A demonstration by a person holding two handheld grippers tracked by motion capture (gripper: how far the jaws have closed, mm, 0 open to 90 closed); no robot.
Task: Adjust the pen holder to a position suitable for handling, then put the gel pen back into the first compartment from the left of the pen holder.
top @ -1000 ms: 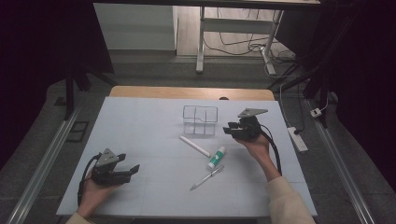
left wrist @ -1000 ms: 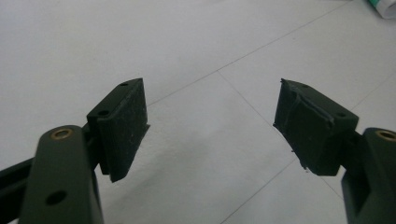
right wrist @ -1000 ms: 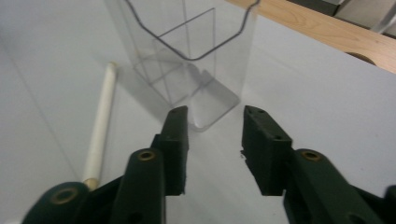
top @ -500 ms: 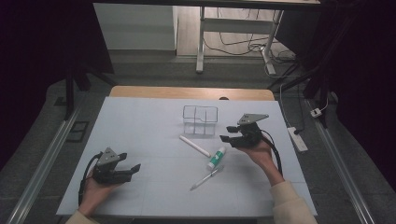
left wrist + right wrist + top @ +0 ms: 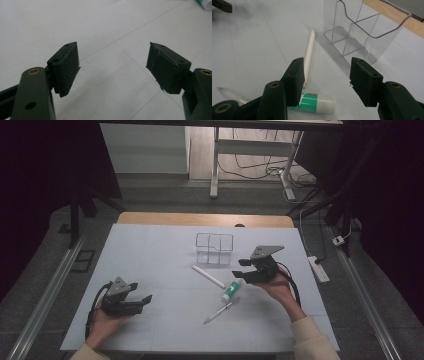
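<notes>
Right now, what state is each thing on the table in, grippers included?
Left gripper: open, empty, low over the mat.
Right gripper: open, empty, just above the glue stick.
Glue stick: lying flat, capped.
White stick: lying flat beside the organizer.
Clear pen: lying flat, untouched.
Clear organizer: upright, compartments empty.

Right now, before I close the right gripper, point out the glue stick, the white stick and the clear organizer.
glue stick (image 5: 317, 102), right gripper view, green-and-white label.
white stick (image 5: 309, 51), right gripper view, mid-shaft.
clear organizer (image 5: 214, 248), high view, front wall.
</notes>
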